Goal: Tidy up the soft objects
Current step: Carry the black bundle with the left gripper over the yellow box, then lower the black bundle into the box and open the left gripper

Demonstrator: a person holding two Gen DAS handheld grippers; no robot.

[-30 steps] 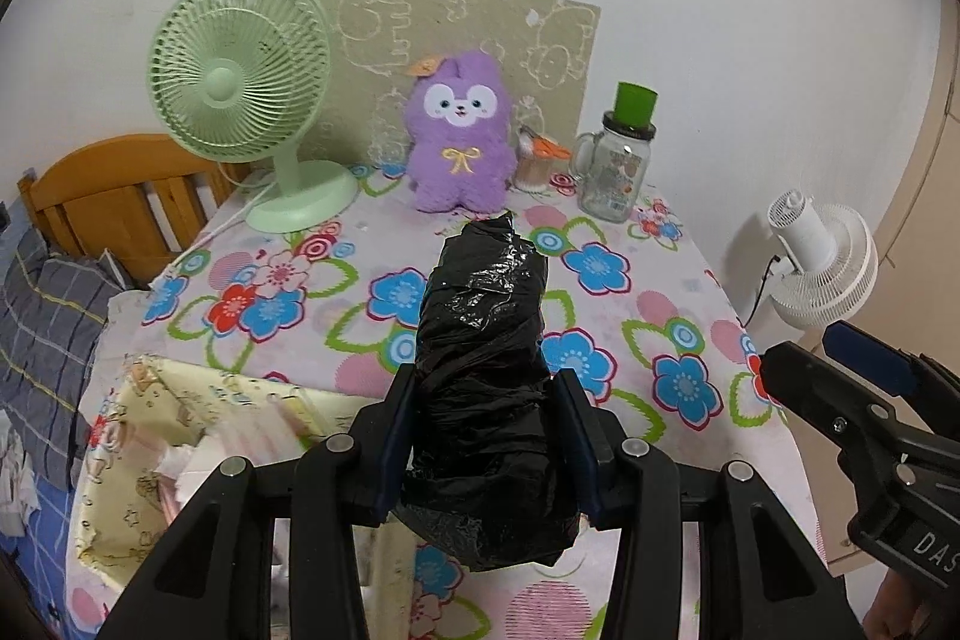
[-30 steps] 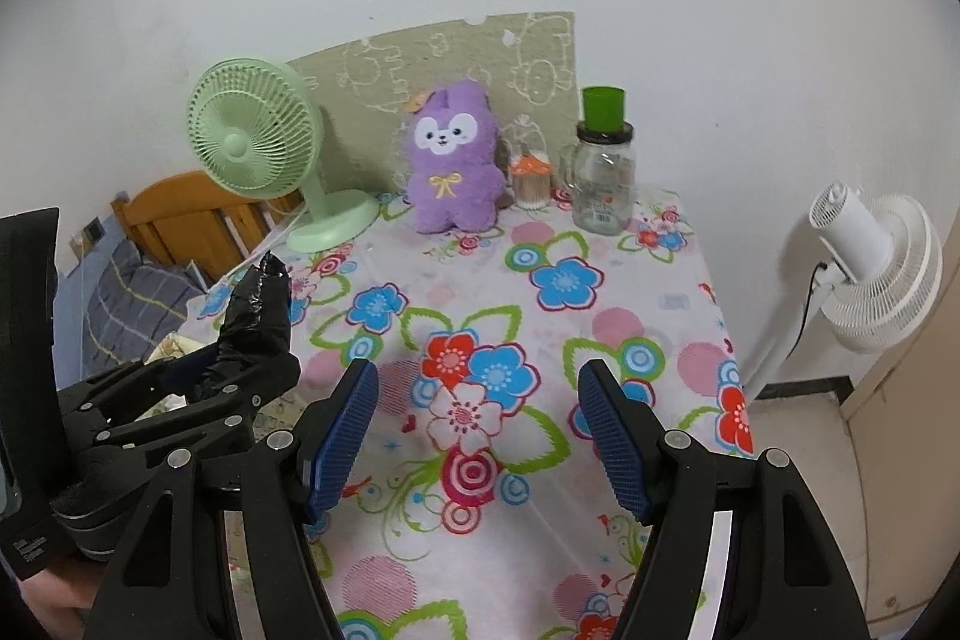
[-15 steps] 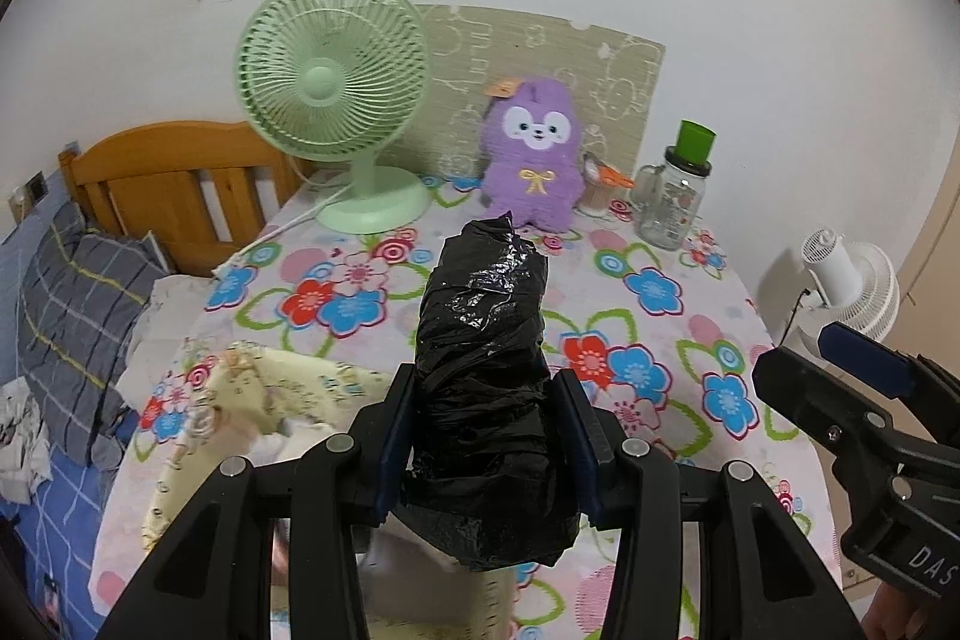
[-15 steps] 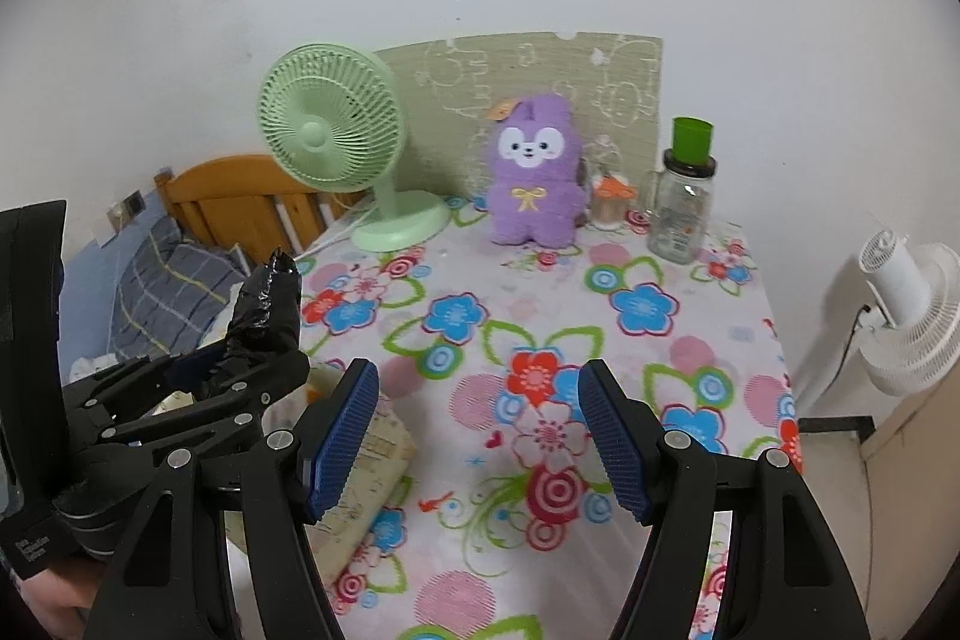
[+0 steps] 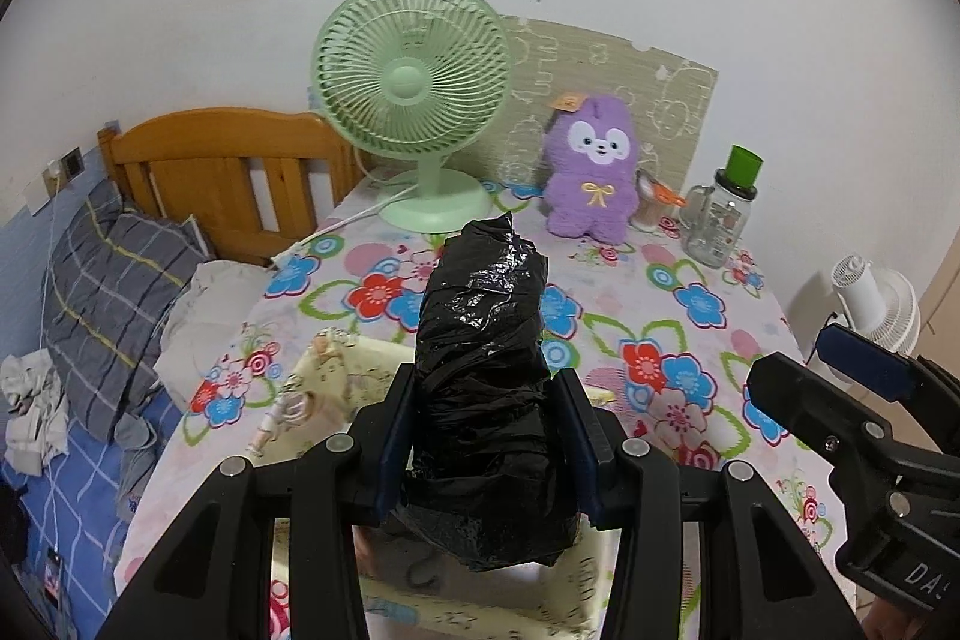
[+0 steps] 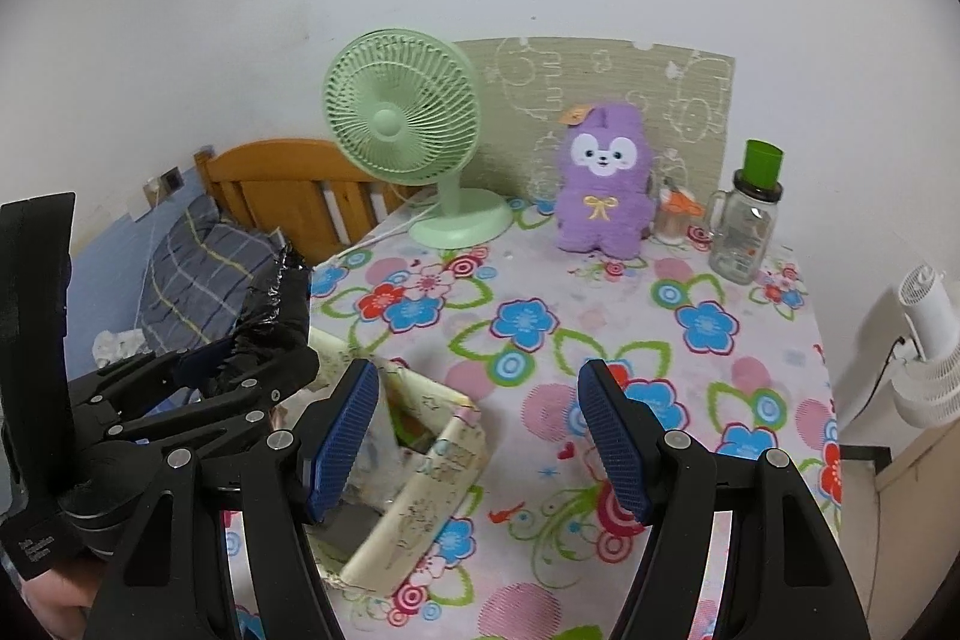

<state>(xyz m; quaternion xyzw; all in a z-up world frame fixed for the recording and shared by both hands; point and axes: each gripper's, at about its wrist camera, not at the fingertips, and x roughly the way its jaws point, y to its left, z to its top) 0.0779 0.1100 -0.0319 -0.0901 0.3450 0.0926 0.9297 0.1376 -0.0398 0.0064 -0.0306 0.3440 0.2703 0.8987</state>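
Two fans [image 5: 414,100] [image 5: 876,304], one plush toy [image 5: 591,184], one black bundle [image 5: 486,340].

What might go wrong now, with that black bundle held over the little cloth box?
The black plastic bundle is pinched low by the left gripper, so its tall top might flop or slip out. The fabric box below looks soft and leaning; a drop could tip it. The open right gripper hovers close and might bump the box's rim.
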